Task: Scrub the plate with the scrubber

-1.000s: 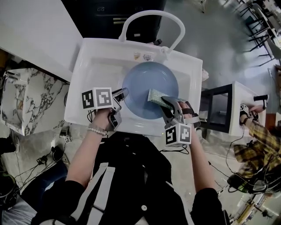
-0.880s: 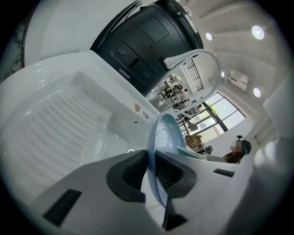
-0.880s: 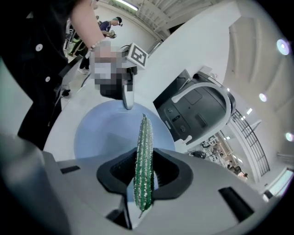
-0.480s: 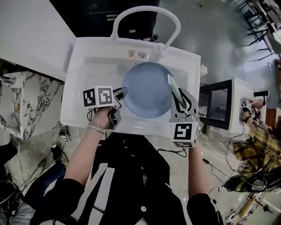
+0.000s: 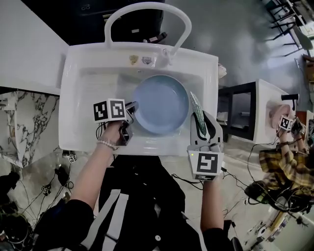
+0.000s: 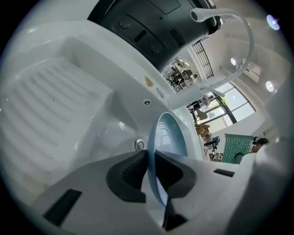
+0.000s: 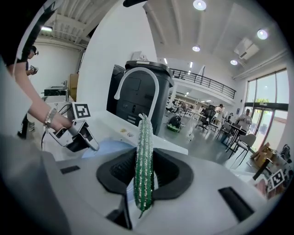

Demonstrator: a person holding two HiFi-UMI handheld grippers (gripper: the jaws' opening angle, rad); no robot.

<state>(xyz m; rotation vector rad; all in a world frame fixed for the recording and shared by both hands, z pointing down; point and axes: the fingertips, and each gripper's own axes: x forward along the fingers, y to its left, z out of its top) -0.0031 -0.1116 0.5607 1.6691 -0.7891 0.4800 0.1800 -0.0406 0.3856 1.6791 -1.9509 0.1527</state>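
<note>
White sink [image 5: 68, 98] walls enclose a pale blue plate [image 5: 162, 103] in the basin, beneath an arched faucet [image 5: 147, 7]. Two small stickers [image 5: 139, 60] on the back ledge cannot be read. The plate's left rim is pinched between the pads of the left gripper [image 5: 131, 109]; a drain [image 6: 139, 145] and a ribbed drainboard [image 6: 46, 105] are shown only in that gripper's view. A green scrubber [image 5: 195, 104] is clamped on edge by the right gripper [image 5: 201, 117], just beside the plate's right edge, over the sink's right rim. Open basin is left above the plate.
</note>
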